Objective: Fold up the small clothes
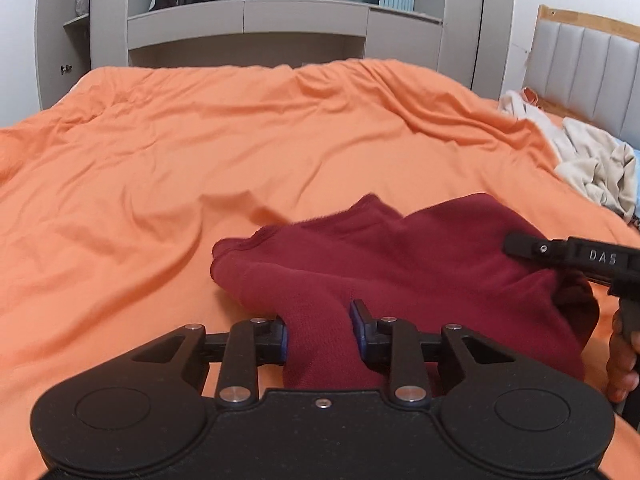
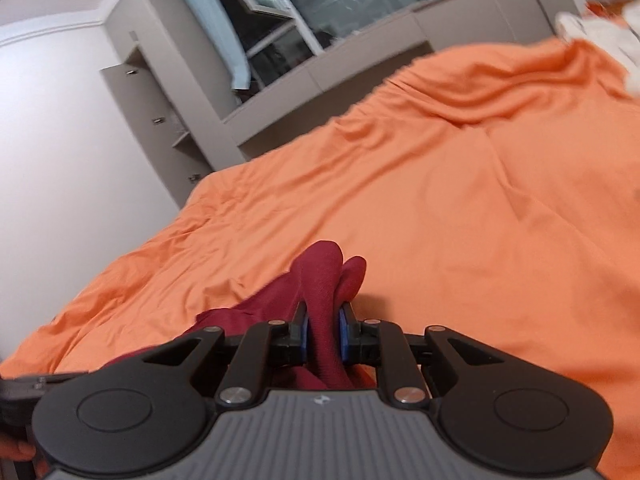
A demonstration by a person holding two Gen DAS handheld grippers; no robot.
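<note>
**Both my jaws gripped on the maroon garment over the orange bed**

My left gripper (image 1: 318,330) has its jaws partly closed on a thick bunched fold of the maroon garment (image 1: 400,264). The cloth fills the gap between the blue pads (image 1: 357,326) and runs forward from them, spreading out over the orange bedspread (image 1: 200,152) ahead and to the right. Its far edge lies crumpled on the bed.

My right gripper (image 2: 322,334) is pinched narrower, its jaws squeezing a slimmer ridge of the same maroon garment (image 2: 320,280). The fabric stands up between its pads and pokes out past them in two rounded lobes, while the rest trails back to the left under the gripper body. In the left wrist view that gripper comes in from the right edge, over the garment's right side, with my hand (image 1: 622,360) on its handle.

A pile of pale clothes (image 1: 592,160) lies well apart near the padded headboard (image 1: 588,64).
</note>
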